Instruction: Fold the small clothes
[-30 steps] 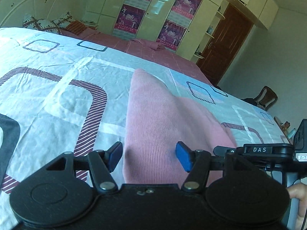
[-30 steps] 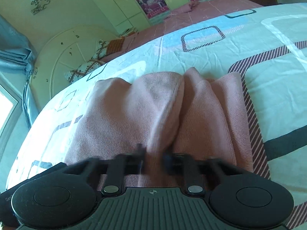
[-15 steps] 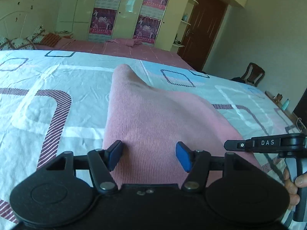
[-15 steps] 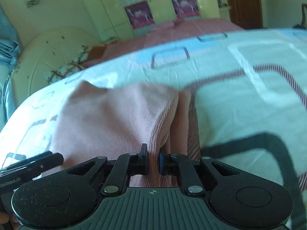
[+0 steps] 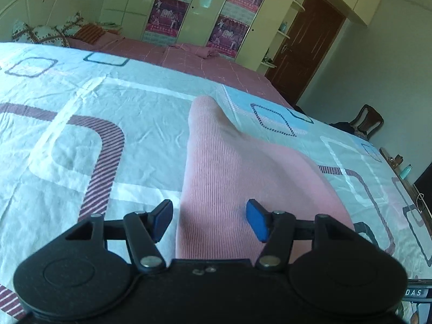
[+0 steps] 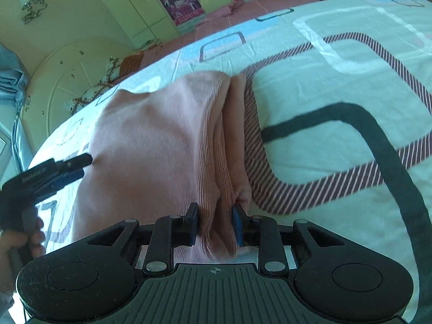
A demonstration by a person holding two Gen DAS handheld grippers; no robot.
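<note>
A pink ribbed garment [image 5: 243, 178] lies folded on the patterned bedsheet [image 5: 81, 124]. My left gripper [image 5: 209, 222] is open, its blue pads wide apart over the garment's near edge, holding nothing. In the right wrist view the garment [image 6: 156, 140] shows stacked layers along its right side. My right gripper [image 6: 216, 225] has its jaws partly apart around a bunch of these layers, the cloth filling the gap between the pads. The left gripper [image 6: 78, 166] shows at the garment's left edge, held by a hand.
The bedsheet [image 6: 337, 86] spreads wide to the right of the garment. A pink blanket [image 5: 189, 59] and pillows [image 5: 40, 32] lie at the bed's head. Wardrobes [image 5: 194, 8], a brown door [image 5: 305, 46] and a wooden chair [image 5: 370, 120] stand beyond the bed.
My right gripper's jaws have opened wider around the bunched edge after pinching it tight. My left gripper stayed open and shifted over the garment's near edge.
</note>
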